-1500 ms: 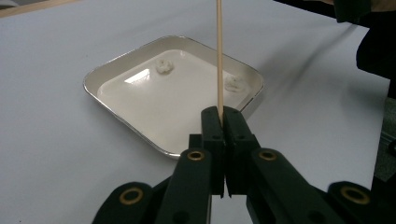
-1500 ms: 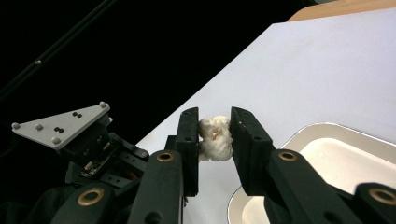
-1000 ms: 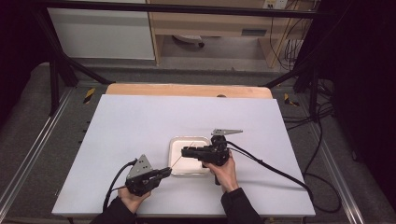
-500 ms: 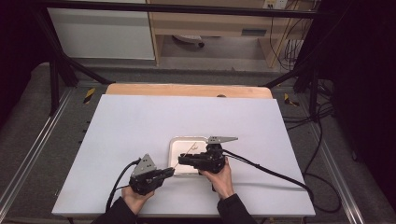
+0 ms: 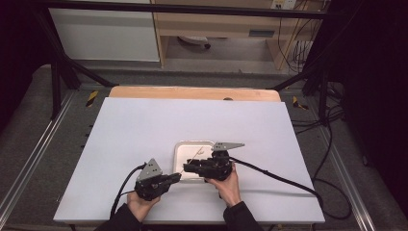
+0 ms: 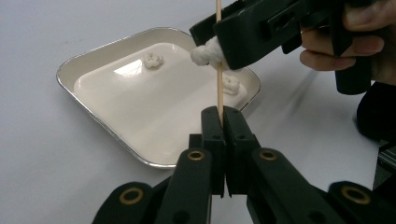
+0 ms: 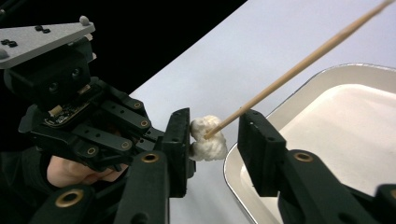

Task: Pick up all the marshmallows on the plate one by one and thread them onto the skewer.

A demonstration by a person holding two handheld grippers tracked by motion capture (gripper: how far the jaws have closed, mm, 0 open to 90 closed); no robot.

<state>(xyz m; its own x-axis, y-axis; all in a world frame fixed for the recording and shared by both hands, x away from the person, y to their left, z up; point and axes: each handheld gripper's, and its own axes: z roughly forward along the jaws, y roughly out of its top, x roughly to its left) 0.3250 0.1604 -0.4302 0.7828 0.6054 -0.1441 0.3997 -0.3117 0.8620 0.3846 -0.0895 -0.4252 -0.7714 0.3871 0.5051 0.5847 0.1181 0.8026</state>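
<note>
Left claw (image 6: 219, 122): jaws fully closed on the near end of a thin wooden skewer (image 6: 218, 65), held steady. The skewer's long axis runs from that claw up and away, toward the tray (image 6: 88, 63). In the high view the left claw (image 5: 176, 177) sits at the near edge of the surface (image 5: 144, 120), skewer (image 5: 193, 158) slanting out over the tray (image 5: 185, 146).

Right claw (image 7: 212, 135): partly open, jaws have just been opening. The white popcorn-like piece (image 7: 207, 137) sits between them, threaded on the skewer (image 7: 299, 65); it touches the left-hand jaw in that view, with a gap to the other, so no real grip now. From the left gripper view the piece (image 6: 208, 51) hangs on the stick part-way up, just beside the right claw's jaw. In the high view the right claw (image 5: 185, 168) meets the stick crosswise, from the right.

Judgement: the piece looks threaded, and the right claw is the nearer one for the next. The next move turns on backing off crosswise without dragging it along the stick.

Farther: two more white pieces (image 6: 152, 59) and (image 6: 231, 85) lie in the tray, well apart.
</note>
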